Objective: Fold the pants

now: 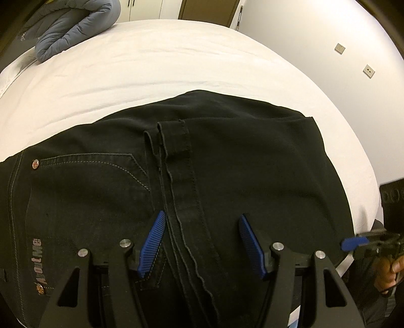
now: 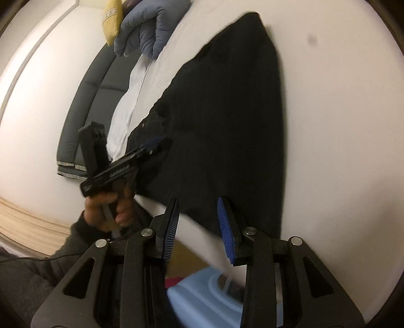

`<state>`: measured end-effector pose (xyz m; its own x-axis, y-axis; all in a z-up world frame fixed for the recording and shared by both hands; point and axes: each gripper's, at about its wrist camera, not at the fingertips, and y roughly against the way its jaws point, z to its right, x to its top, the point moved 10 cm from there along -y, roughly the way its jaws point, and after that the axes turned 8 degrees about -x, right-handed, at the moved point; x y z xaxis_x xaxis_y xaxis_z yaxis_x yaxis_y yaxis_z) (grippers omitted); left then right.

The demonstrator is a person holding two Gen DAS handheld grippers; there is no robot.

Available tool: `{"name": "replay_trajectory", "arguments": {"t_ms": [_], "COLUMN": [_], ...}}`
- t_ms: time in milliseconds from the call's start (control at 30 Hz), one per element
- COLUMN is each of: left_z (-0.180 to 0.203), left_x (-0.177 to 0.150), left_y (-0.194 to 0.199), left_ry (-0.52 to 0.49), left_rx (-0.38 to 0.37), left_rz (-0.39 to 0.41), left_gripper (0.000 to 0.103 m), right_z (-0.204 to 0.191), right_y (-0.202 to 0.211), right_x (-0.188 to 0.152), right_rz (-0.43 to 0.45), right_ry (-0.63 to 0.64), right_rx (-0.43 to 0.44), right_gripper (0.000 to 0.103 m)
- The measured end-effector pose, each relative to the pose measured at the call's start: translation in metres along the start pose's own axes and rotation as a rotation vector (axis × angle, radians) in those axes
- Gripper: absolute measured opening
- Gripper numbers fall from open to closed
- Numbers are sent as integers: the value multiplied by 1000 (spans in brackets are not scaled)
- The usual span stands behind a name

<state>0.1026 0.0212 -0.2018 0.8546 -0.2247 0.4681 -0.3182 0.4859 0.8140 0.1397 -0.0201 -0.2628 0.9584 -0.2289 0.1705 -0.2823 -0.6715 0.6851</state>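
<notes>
One pair of black denim pants [image 1: 202, 176] lies folded on the white bed sheet [image 1: 151, 68], waist end at the near left in the left wrist view, leg hems [image 1: 174, 141] laid over the middle. Counted on the pants: one stitched back pocket [image 1: 96, 181], two copper rivets, one silver lettered label [image 1: 38, 262].

Two hand-held grippers are present. The left gripper [image 1: 202, 242] hangs over the near part of the pants, its two blue ribbed pads [image 1: 151, 247] set well apart on either side of the hem strips; nothing is pinched between them. The right gripper [image 2: 199, 227] stands at the near edge of the bed, jaws partly parted with a clear gap. The near corner of the pants and a strip of sheet show in that gap, but the blur leaves it unclear whether the pads touch cloth.

One blue-grey quilted jacket [image 1: 73, 25] lies at the far left of the bed.

Only the right wrist view shows one yellow cushion [image 2: 113, 20], one dark grey padded headboard [image 2: 88, 101], a pale blue plastic container [image 2: 202, 300] below the bed edge, and the person's left hand [image 2: 108, 209] on the left gripper's handle. Only the left wrist view shows two wall sockets [image 1: 353, 59], the wardrobe doors [image 1: 209, 10] and the pocket detail.
</notes>
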Motion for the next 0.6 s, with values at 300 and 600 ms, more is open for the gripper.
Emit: {"name": "replay_trajectory", "arguments": {"t_ms": [300,600], "left_z": [-8,-66], "left_x": [2,-32], "left_y": [11,135], "left_ry": [76,332], "left_rx": [-39,22], "left_rz": [60,351], "left_gripper": [63,89], "right_z": [-79,-41], "right_y": [33,-44], "right_x": [28,53], "right_rz": [130,44], "right_ry": [74,-1], "right_rx": [66,-88], "right_gripper": [31,39]}}
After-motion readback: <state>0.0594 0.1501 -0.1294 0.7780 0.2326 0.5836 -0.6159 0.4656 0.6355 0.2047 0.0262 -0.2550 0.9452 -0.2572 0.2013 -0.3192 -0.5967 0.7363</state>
